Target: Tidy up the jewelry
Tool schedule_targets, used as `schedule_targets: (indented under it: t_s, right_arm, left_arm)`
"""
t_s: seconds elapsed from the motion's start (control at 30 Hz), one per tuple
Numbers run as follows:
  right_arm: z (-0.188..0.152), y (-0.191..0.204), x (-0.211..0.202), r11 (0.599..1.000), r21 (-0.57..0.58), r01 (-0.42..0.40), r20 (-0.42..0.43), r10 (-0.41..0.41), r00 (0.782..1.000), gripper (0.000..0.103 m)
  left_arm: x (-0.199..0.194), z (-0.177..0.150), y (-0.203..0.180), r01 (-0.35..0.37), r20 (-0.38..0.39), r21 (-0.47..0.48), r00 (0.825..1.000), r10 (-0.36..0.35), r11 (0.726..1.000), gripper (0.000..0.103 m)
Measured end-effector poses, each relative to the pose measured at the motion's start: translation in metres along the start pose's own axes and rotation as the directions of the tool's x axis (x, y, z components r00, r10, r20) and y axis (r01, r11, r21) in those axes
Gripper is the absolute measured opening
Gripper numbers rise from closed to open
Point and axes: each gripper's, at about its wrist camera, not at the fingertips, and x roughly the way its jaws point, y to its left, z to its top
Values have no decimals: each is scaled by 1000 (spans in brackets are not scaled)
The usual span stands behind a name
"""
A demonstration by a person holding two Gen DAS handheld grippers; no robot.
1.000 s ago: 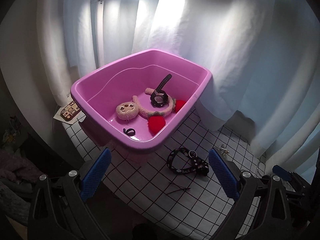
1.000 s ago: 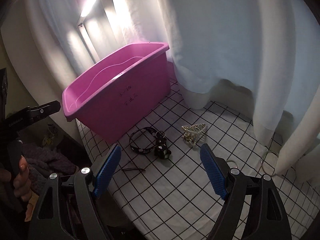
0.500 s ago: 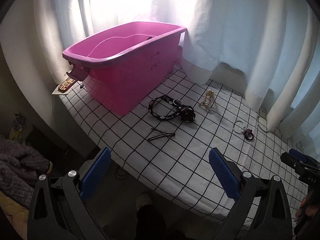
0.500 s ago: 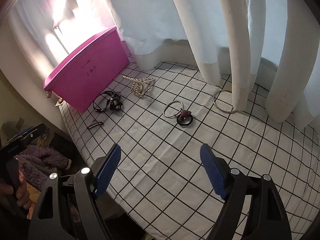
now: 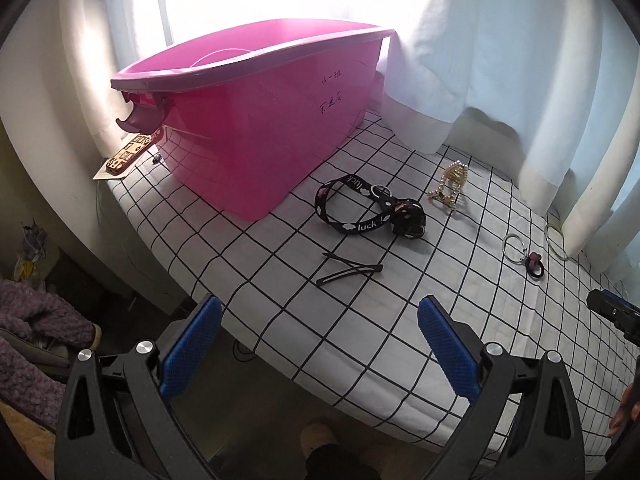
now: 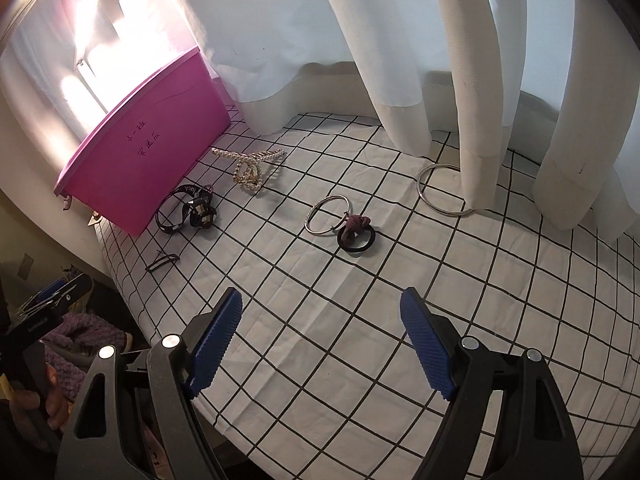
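Observation:
A pink bin (image 5: 256, 120) stands at the back left of the checked table; it also shows in the right wrist view (image 6: 148, 160). In front of it lie a black "luck" band (image 5: 370, 210), black hairpins (image 5: 348, 272), a pearl hair claw (image 5: 450, 186), a silver ring (image 5: 514, 248) and a dark hair tie (image 5: 535, 267). The right wrist view shows the band (image 6: 188, 210), hairpins (image 6: 162, 262), pearl claw (image 6: 250, 168), silver ring (image 6: 328, 216), hair tie (image 6: 356, 234) and a larger silver hoop (image 6: 440, 188). My left gripper (image 5: 318, 346) and right gripper (image 6: 322, 342) are open and empty, near the front edge.
White curtains (image 6: 400, 48) hang along the back of the table and rest on part of the hoop. A small patterned card (image 5: 128, 156) lies left of the bin. The table's front edge (image 5: 248, 344) drops to a dark floor with purple fabric (image 5: 28, 328).
Both grippers have pulled back and down from the bin. The left view went from looking into the bin to seeing its side; the right view swung right to the rings.

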Motion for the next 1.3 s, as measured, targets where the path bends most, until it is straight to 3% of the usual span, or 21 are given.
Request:
schedule_targets:
  t_s: [0.13,0.33,0.63,0.83,1.07,1.3]
  right_arm:
    - [5,5,15,999,-8,47,23,-47,999,78]
    - [11,0,41,998,7,63,32,-64,997,78]
    - [9,-7,61,998,-17,63,83,-61,995,78]
    - [3,-10,74,994,-70,79,82,-73,994,78]
    - [1,-18,84,996,-49,68,75,-64,995,78]
    - [8,-20,92,994,-61,94,75,-90,993,78]
  left_arm:
    - [27,3,-1,38,-5,11,999,-37,999,97]
    - [54,3,-10,32,11,55,999,-32,998,97]
    - [73,-11,-15,56,62,-2,997,-56,998,97]
    - [89,-18,-23,32,81,-17,996,-30,999,97]
    - [104,-13,-22,1,94,-40,996,3,999,97]
    - [115,-7,-29,-9,94,-1,996,9,1000,97]
